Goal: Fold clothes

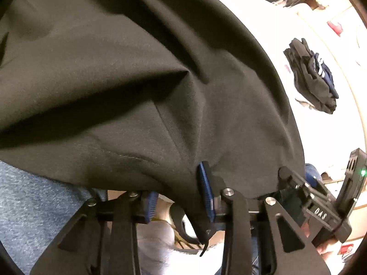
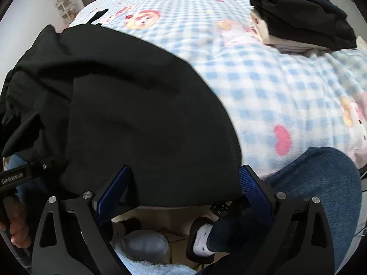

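Black garment (image 2: 137, 114) drapes creased over the checked bedspread (image 2: 263, 87).

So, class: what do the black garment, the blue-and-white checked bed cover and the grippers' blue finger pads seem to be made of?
Black garment: matte woven cloth, probably; soft creases, stitched seam. Blue-and-white checked bed cover: fuzzy fleece, likely; blurred nap. Blue finger pads: ribbed rubber or plastic; fine raised texture.

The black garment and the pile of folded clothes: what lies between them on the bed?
Only bare checked blanket lies between the black garment and the pile of folded clothes, in the right wrist view.
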A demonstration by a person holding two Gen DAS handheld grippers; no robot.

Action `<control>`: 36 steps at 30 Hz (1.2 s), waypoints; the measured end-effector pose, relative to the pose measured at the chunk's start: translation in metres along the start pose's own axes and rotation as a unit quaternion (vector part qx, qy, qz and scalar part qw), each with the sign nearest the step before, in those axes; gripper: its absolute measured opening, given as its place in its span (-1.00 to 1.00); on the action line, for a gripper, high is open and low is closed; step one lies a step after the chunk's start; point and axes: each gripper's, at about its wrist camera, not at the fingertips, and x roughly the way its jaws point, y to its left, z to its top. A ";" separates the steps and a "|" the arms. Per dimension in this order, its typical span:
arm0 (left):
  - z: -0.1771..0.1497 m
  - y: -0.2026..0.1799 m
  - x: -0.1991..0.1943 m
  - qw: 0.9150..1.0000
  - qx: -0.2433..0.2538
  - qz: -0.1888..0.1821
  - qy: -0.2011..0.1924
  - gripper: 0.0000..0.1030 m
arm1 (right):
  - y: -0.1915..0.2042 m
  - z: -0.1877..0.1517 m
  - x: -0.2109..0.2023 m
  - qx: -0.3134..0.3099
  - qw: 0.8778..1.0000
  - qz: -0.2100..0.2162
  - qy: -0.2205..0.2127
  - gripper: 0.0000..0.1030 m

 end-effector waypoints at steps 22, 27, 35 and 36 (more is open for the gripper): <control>0.054 -0.015 -0.011 0.992 0.093 -0.006 -0.090 -0.90 | -0.018 0.024 0.007 0.039 0.998 0.054 -0.003 -0.03; 0.131 -0.099 -0.072 0.963 0.197 -0.022 -0.185 -0.94 | -0.019 0.086 -0.037 0.005 0.994 -0.027 -0.110 -0.84; 0.139 -0.242 -0.064 0.927 0.324 -0.079 -0.174 -0.92 | -0.042 0.126 -0.114 0.077 0.969 -0.070 -0.226 -0.13; 0.132 -0.239 -0.049 0.930 0.323 -0.082 -0.153 -0.91 | -0.042 0.116 -0.107 0.078 0.973 -0.052 -0.211 -0.04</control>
